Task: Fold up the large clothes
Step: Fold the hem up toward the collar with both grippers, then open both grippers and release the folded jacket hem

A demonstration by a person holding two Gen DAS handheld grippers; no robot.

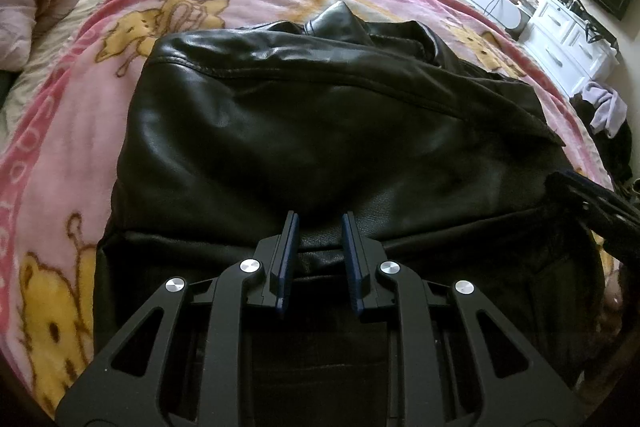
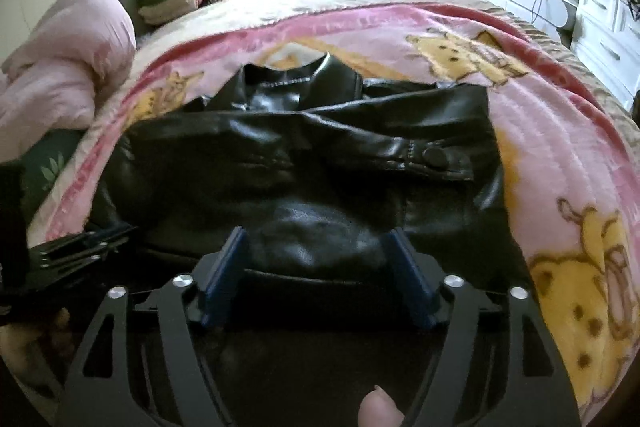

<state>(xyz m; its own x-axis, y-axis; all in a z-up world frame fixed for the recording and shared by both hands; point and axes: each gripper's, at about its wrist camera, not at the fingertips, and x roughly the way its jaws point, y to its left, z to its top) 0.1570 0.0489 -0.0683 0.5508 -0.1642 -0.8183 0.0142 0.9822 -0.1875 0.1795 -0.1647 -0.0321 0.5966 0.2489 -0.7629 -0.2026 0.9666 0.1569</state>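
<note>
Jacket: a black leather jacket (image 1: 320,131) lies flat on the bed, on top of the pink blanket; it is the landmark for every place below.
Jacket collar: at the far end of the jacket (image 2: 304,79), away from both grippers.
Jacket sleeve: a sleeve with a snap-button cuff (image 2: 436,157) lies folded across the jacket's body, the cuff toward its right edge in the right wrist view.
Jacket hem: the near edge, just under both grippers' fingertips.
Left gripper: left gripper (image 1: 319,227) sits at the near hem, toward the jacket's left half; its blue-padded jaws stand a narrow way apart, with a ridge of leather showing in the gap. Whether the pads press on that leather I cannot tell.
Right gripper: right gripper (image 2: 316,239) is over the near hem, to the right of the left gripper; its jaws stand wide apart, with a hump of leather between them and neither pad pressing on it.
Thumb: a fingertip (image 2: 380,411) shows at the bottom edge of the right wrist view, behind the right gripper.
Blanket: pink blanket with yellow cartoon bears (image 1: 80,163) spreads out from under the jacket on all sides.
Quilt: a rolled pale pink quilt (image 2: 68,67) lies on the bed, well left of the jacket.
Drawers: white drawers (image 1: 568,43) stand beyond the bed, far right of the jacket.
</note>
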